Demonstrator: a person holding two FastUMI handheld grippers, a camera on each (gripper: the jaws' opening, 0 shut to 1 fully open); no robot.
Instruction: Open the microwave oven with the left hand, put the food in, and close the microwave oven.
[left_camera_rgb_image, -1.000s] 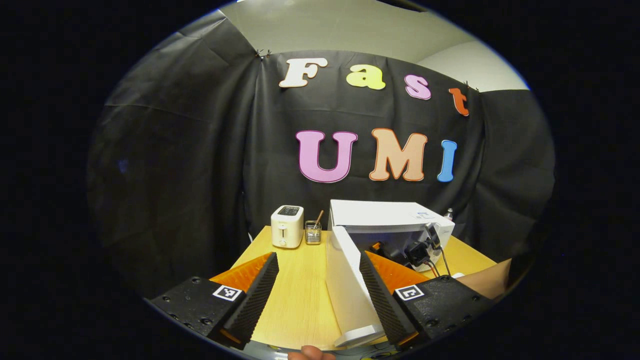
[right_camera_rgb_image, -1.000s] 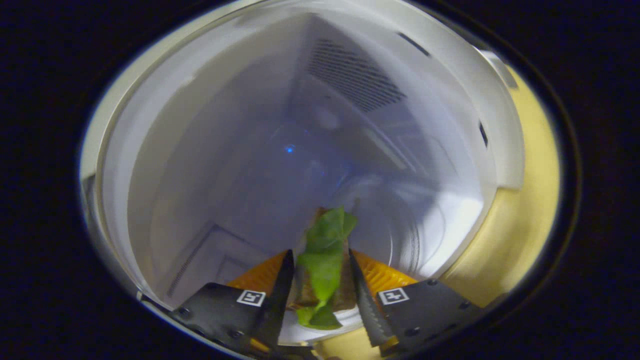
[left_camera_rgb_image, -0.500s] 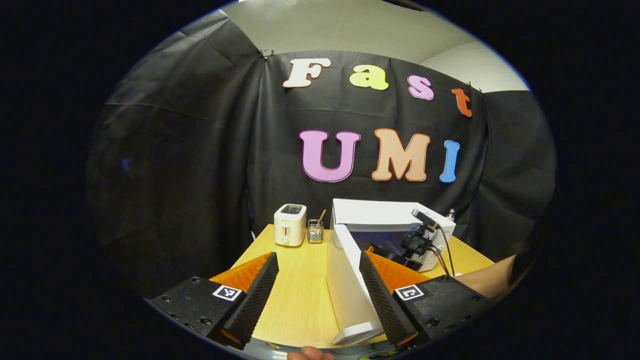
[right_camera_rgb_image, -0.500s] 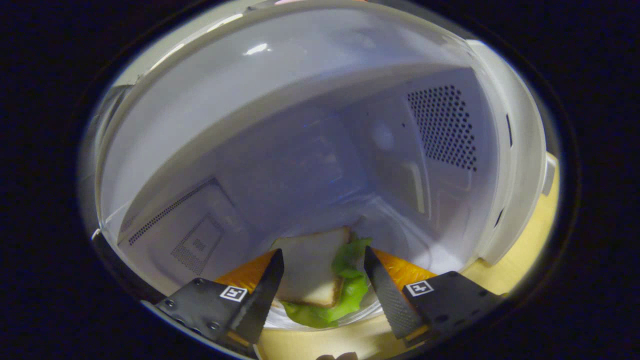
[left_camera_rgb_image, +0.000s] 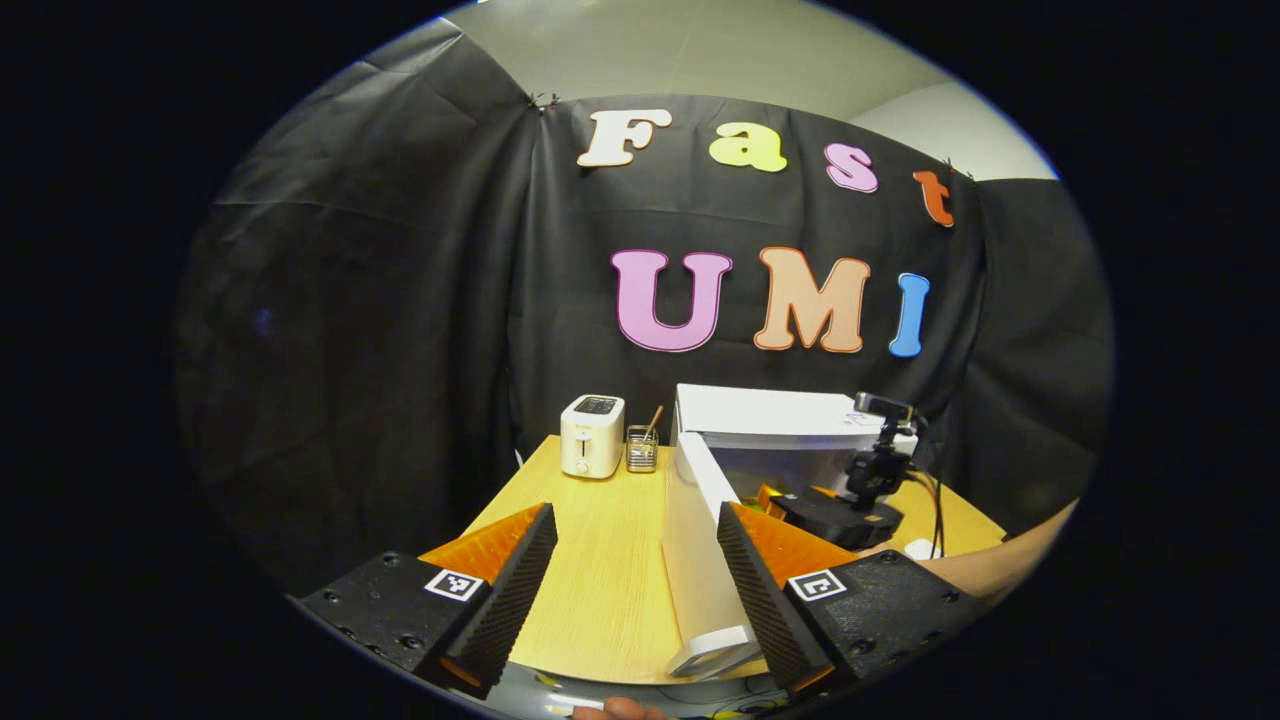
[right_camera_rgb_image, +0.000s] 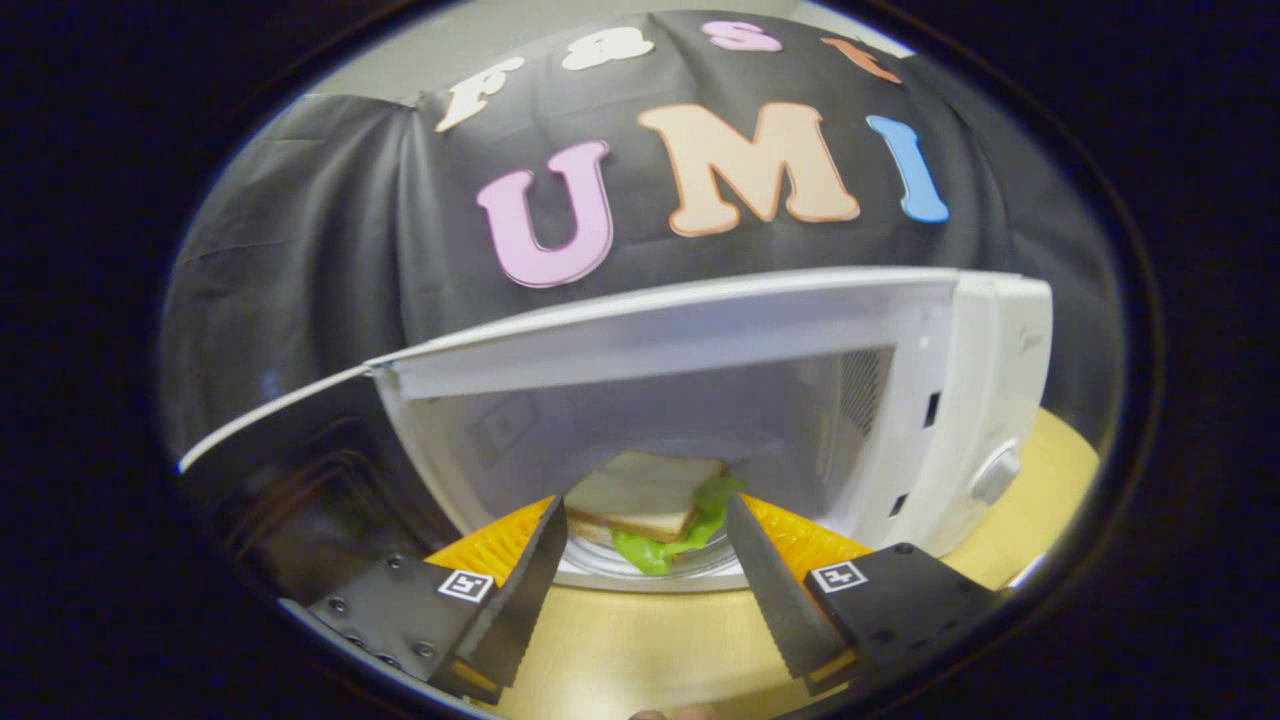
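Wooden bench (left_camera_rgb_image: 600, 590) under my claws, white microwave oven (right_camera_rgb_image: 990, 350) with door (left_camera_rgb_image: 690, 560) swung open, sandwich (right_camera_rgb_image: 645, 505) resting inside the cavity, my right claw (right_camera_rgb_image: 640, 580) spread and empty just outside it, my left claw (left_camera_rgb_image: 630, 590) spread beside the door edge, toaster (left_camera_rgb_image: 592, 449) at the bench's far end

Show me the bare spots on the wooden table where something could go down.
The light wooden table is bare from the white toaster and wire utensil holder forward, left of the open white microwave door. It is crowded right of the door: the right gripper sits before the white microwave.
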